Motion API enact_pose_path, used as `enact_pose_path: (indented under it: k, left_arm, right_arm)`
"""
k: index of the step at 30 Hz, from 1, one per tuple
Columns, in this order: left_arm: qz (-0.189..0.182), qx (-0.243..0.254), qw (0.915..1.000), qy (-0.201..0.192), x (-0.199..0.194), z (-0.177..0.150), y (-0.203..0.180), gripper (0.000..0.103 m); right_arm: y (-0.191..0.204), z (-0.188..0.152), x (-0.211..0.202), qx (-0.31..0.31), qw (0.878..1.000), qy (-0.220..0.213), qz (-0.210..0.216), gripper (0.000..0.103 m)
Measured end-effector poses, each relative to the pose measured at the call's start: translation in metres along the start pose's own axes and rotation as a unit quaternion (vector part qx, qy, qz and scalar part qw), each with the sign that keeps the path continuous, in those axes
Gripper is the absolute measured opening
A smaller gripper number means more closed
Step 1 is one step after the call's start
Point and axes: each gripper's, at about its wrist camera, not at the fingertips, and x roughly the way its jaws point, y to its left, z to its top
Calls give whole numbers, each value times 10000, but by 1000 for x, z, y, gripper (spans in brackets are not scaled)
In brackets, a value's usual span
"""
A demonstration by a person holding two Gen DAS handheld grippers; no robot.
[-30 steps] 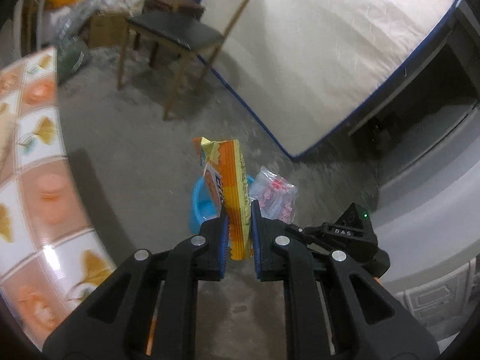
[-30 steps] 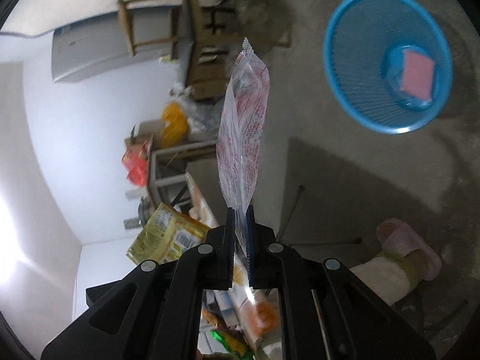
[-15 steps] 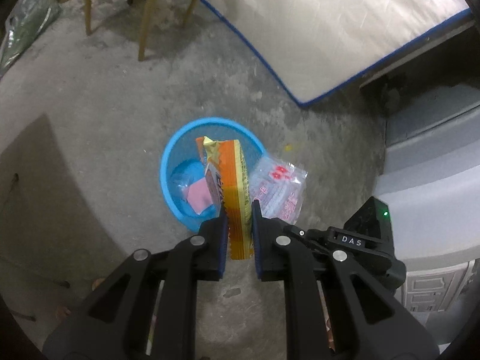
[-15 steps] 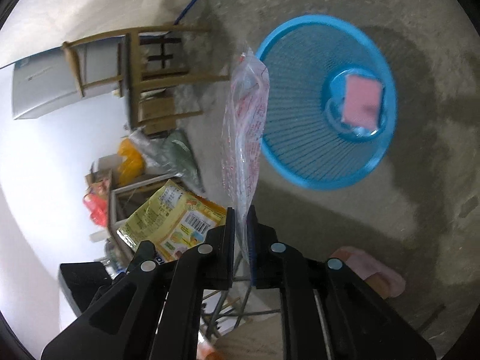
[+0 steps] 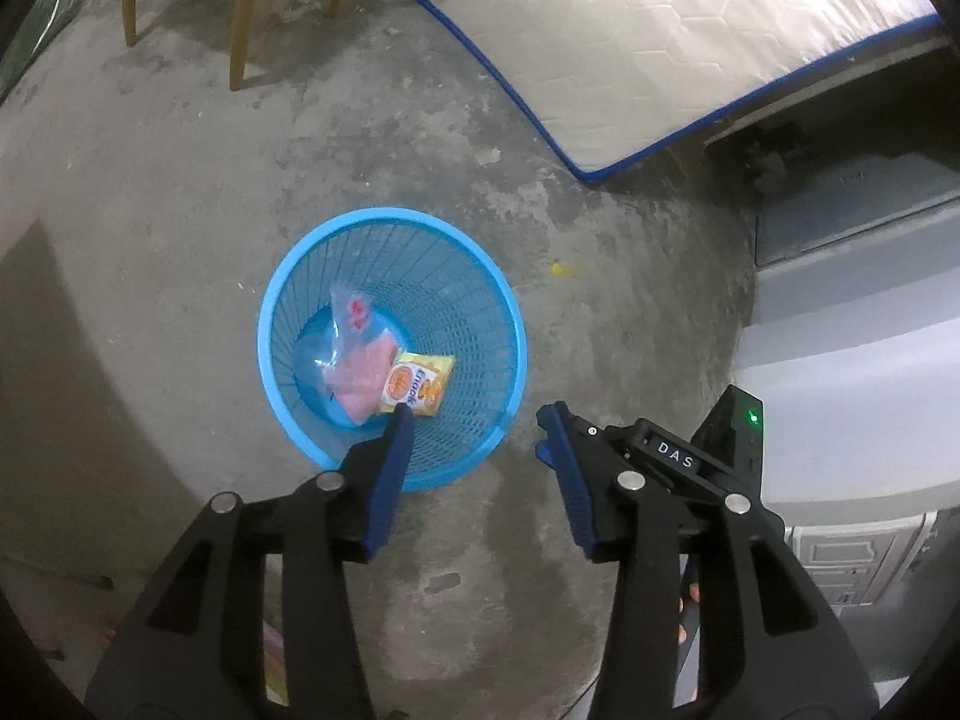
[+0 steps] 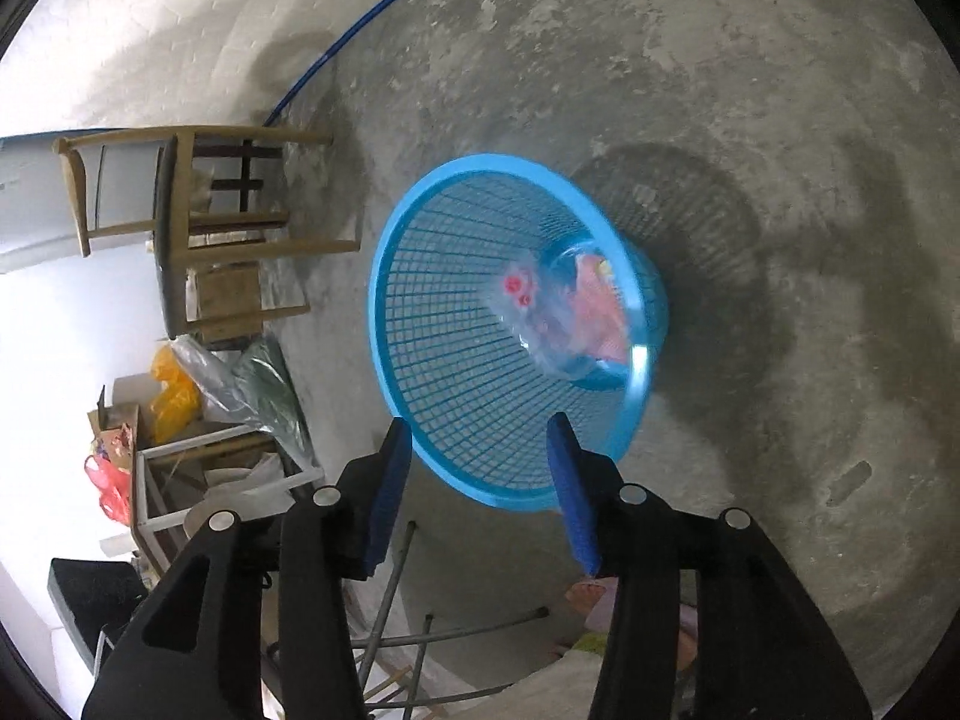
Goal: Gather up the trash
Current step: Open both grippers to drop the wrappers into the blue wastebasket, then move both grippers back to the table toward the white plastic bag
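Observation:
A blue mesh waste basket [image 5: 480, 300] stands on the concrete floor; it also shows in the right wrist view [image 6: 420, 360]. Inside lie a yellow-orange snack packet [image 5: 417, 387], a pink item [image 5: 360, 378] and a clear plastic bag with red print [image 5: 351, 315], which the right wrist view [image 6: 528, 306] also shows. My left gripper [image 5: 474, 420] is open and empty above the basket's near rim. My right gripper [image 6: 477, 429] is open and empty over the basket's rim.
A white mattress with blue edging [image 5: 690, 48] leans at the back right. A wooden chair [image 6: 192, 234] stands left of the basket, its legs [image 5: 240, 18] at the top left. Bags and clutter [image 6: 174, 396] sit by a wall. A grey cabinet [image 5: 852, 330] is at right.
Both grippers have opened. The snack packet fell from the left one and the clear bag from the right one; both now lie in the basket.

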Motion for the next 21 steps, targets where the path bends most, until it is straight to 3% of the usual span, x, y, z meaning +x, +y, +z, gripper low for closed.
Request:
enact_pose_path:
  k: [5,10,13,21]
  left_arm:
    - [-10,67,9998,-199,-23,-7,-8,46]
    - [109,292,9982,-518,-66,-23,-20,53]
    - [210,380,9967,-683,-92,-35,-25,57]
    - [573,280,9860,-1539,-183,-86,-18,61]
  right_arm:
    - [-7,-7,-13,-8,9998,-24,178,46]
    - [5,-25,-35,-260,9989,-51,381,58]
    - [16,-35,-47,-468,9975,-1,521,60]
    - [55,-76,-72,-1158,9879,392,958,60]
